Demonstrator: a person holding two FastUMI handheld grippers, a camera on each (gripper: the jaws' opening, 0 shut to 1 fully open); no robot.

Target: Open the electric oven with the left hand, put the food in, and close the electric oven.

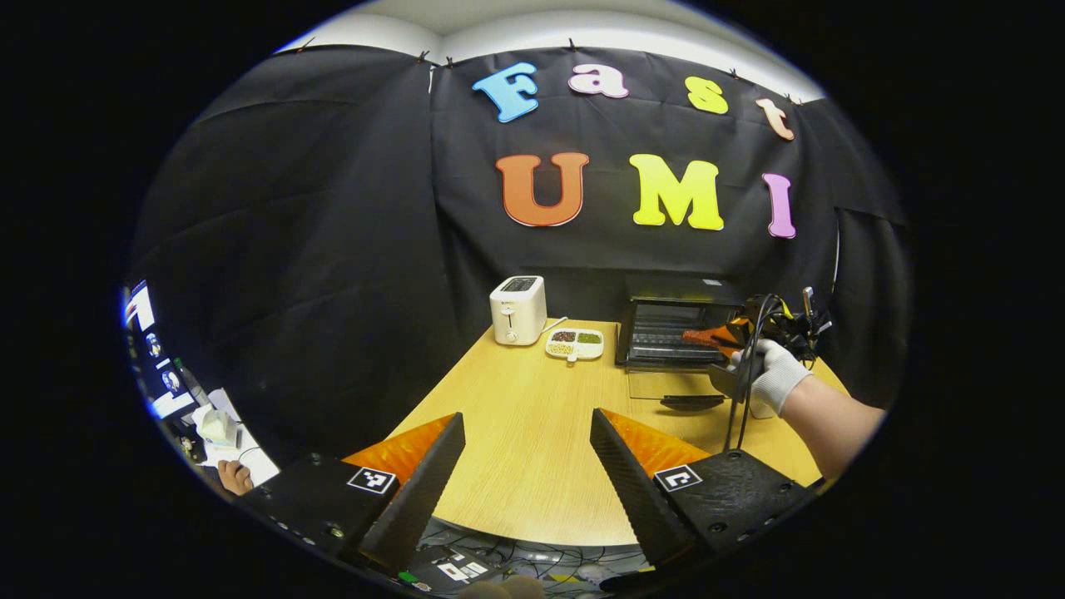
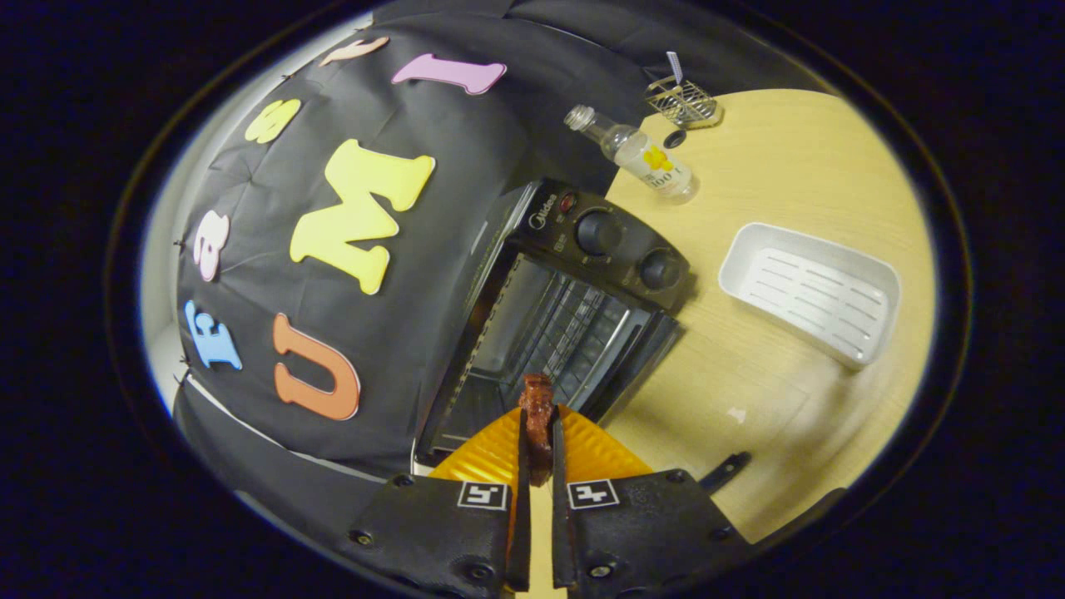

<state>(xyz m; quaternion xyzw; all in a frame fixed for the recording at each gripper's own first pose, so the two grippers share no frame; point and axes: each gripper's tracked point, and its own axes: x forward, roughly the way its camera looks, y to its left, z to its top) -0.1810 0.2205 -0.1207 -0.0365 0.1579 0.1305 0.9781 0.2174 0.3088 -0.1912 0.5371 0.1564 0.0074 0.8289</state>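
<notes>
The black electric oven stands at the back right of the wooden table with its glass door folded down flat. In the right gripper view the oven appears tilted, its wire rack bare. My right gripper is shut on a reddish-brown piece of food held at the oven's mouth. From the left gripper view the right gripper and a gloved hand are at the oven opening. My left gripper hangs open over the table's near part, holding nothing.
A white toaster and a divided dish of grains stand left of the oven. A white tray, a clear bottle and a small wire rack sit on the table beyond the oven's control side.
</notes>
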